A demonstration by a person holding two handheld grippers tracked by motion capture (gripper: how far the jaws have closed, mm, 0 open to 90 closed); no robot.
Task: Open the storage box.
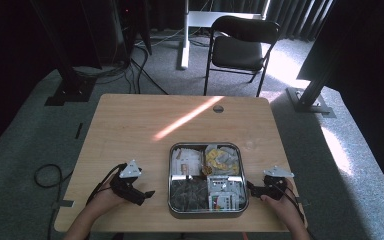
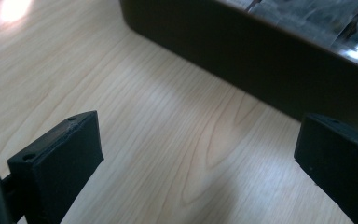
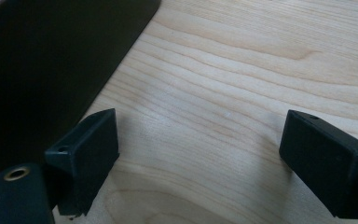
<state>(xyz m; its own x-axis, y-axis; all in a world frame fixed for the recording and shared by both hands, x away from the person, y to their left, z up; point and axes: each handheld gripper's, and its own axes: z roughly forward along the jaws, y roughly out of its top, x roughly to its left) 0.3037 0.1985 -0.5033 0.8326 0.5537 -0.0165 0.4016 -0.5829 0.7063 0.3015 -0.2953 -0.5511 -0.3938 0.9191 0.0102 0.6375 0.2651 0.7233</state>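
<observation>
High view: a square metal tray (image 1: 171, 176) with rounded corners sits on the near half of a pale wooden table (image 1: 130, 125), split into four compartments; the far two hold white packets (image 1: 186, 161) and yellow wrapped pieces (image 1: 222, 157), the near two hold dark grey packets (image 1: 188, 195) and white packets with green and red print (image 1: 225, 192), the print too small to read. The left gripper (image 1: 149, 194) rests on the table just left of the tray, the right gripper (image 1: 249, 187) just right of it, each held by a hand and topped by a grey three-cornered plate. A black folding chair (image 1: 240, 47) stands on grey carpet beyond the table. Left gripper view: the left gripper (image 2: 198, 154) has its two matte black block jaws spread wide over bare wood grain, holding nothing; the tray's dark side wall (image 2: 242, 60) lies ahead, with crinkled shiny wrappers (image 2: 307, 18) above its rim. Right gripper view: the right gripper (image 3: 200, 149) is likewise spread wide and empty, the tray wall (image 3: 51, 56) close beside its left jaw, apart from it.
</observation>
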